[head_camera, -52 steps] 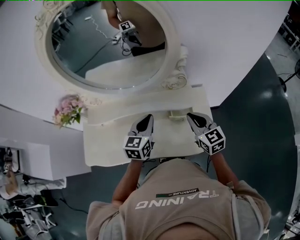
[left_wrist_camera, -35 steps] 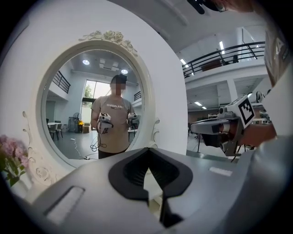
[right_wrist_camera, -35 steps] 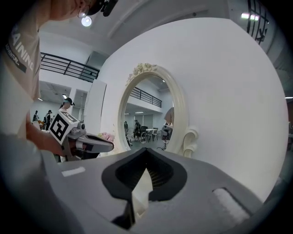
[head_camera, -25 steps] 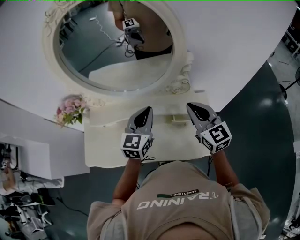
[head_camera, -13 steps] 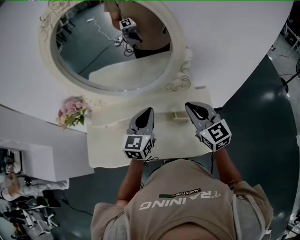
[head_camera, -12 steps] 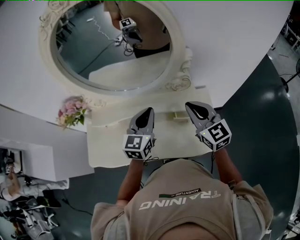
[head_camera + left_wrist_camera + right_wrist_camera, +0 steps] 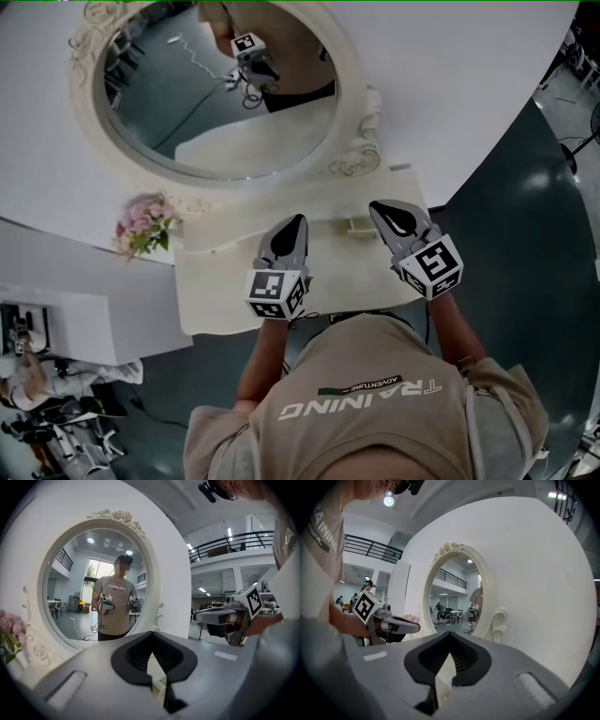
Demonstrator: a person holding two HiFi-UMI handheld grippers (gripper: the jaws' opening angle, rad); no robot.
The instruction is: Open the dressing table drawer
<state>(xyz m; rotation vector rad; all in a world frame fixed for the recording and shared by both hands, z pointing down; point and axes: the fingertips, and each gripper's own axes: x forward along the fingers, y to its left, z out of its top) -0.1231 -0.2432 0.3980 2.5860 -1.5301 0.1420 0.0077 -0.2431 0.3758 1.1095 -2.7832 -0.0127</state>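
Observation:
The cream dressing table (image 7: 220, 281) stands against a white curved wall, with its oval mirror (image 7: 187, 103) behind it. Its drawer front shows in no view; my torso hides the near edge. My left gripper (image 7: 294, 223) hovers over the middle of the table top, jaws together, with nothing in them. My right gripper (image 7: 381, 207) hangs over the right part of the top, also shut and empty. In the left gripper view the left gripper (image 7: 152, 654) points at the mirror, with the right gripper (image 7: 220, 617) beside it. The right gripper (image 7: 449, 651) faces the mirror frame.
A pink flower bunch (image 7: 141, 225) sits at the table's left back corner. A small cream item (image 7: 359, 225) lies on the top between the two grippers. A white cabinet (image 7: 84, 323) stands to the left, and dark floor (image 7: 506, 216) lies to the right.
The head view sways a little. Both grippers stay shut and keep about the same places above the table top.

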